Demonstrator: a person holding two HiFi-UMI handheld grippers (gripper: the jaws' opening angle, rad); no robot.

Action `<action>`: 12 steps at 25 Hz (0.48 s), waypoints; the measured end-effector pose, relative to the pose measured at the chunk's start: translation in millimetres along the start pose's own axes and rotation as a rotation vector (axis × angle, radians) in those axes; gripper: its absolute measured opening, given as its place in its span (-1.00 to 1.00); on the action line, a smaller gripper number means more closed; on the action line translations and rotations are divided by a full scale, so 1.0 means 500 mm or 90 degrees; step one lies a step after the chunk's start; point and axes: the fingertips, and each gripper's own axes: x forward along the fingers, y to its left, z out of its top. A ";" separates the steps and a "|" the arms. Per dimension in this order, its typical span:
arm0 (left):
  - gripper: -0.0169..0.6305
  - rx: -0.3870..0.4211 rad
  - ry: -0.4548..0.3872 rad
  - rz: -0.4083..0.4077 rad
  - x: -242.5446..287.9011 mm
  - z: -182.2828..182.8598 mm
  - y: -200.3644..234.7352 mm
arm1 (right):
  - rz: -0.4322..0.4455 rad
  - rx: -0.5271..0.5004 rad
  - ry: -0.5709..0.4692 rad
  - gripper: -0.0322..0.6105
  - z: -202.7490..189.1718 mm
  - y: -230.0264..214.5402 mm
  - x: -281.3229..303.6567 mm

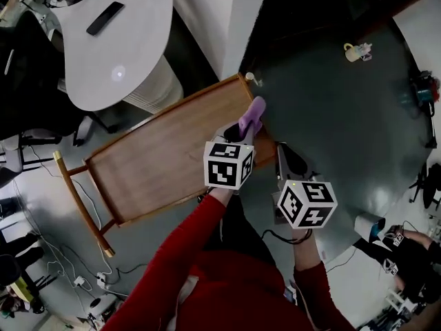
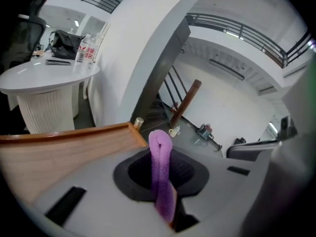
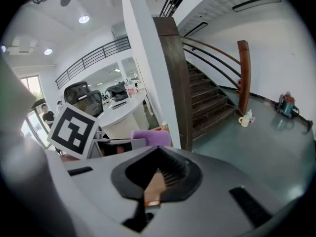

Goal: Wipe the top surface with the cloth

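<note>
1. A purple cloth [image 2: 160,172] is pinched between the fingers of the left gripper [image 1: 244,129], and a folded loop of it stands out beyond the fingertips.
2. In the head view, the cloth is held over the right end of the wooden desk [image 1: 151,164], just inside its raised rim; whether it touches the wood cannot be told.
3. The desk top is seen as a bare brown board with a low wooden edge, carried on a wooden frame.
4. The right gripper [image 3: 154,189] is held just to the right of the left one, off the desk and above the dark green floor [image 1: 331,116].
5. Its fingers are pressed together, and nothing is caught between them.
6. In the right gripper view, the left gripper's marker cube [image 3: 74,127] and the tip of the cloth are seen to the left, near at hand.
7. Both grippers are held by a person in red sleeves [image 1: 179,261].
8. A white round table [image 1: 117,54] stands beyond the far left of the desk, with a dark flat object [image 1: 105,18] lying on it.
9. A small cup [image 1: 353,52] stands on the floor, well apart from the desk, near the foot of a staircase [image 3: 207,102].
</note>
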 end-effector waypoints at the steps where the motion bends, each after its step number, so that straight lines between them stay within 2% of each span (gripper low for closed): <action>1: -0.80 0.004 0.010 0.022 0.007 -0.011 0.012 | 0.009 -0.009 0.005 -0.89 0.003 -0.004 0.006; 3: -0.80 0.007 0.025 0.080 -0.003 -0.025 0.060 | 0.041 -0.036 0.018 -0.89 0.023 0.013 0.030; 6: -0.80 -0.009 0.023 0.177 -0.072 -0.025 0.168 | 0.120 -0.089 0.036 -0.89 0.072 0.084 0.088; 9: -0.80 -0.024 0.022 0.281 -0.189 -0.045 0.298 | 0.201 -0.141 0.059 -0.89 0.090 0.192 0.157; 12: -0.80 -0.070 0.020 0.393 -0.332 -0.099 0.429 | 0.273 -0.187 0.090 -0.89 0.062 0.316 0.206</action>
